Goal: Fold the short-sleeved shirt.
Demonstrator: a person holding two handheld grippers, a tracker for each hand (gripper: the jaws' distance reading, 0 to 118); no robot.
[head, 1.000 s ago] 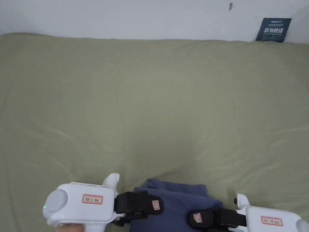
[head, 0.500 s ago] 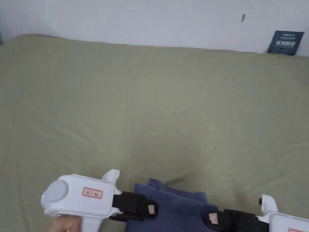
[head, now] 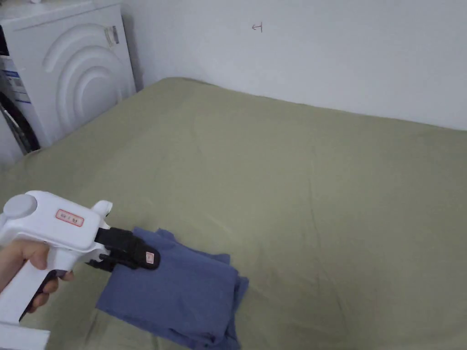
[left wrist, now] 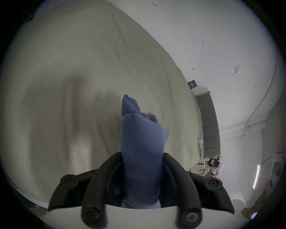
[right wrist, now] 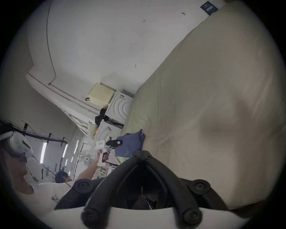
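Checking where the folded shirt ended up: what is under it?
The blue shirt lies folded on the green bed sheet, with the left tool shut on its edge. Whatever is beneath the folded layers is covered.

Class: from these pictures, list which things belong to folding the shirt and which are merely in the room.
Belong to the job:
- folded blue shirt, lying on the bed
- left tool, jaws closed on the shirt's edge
- right tool, jaws together, holding nothing
- green bed sheet, the work surface

Merely there:
- white washing machine
- dark sign on the wall
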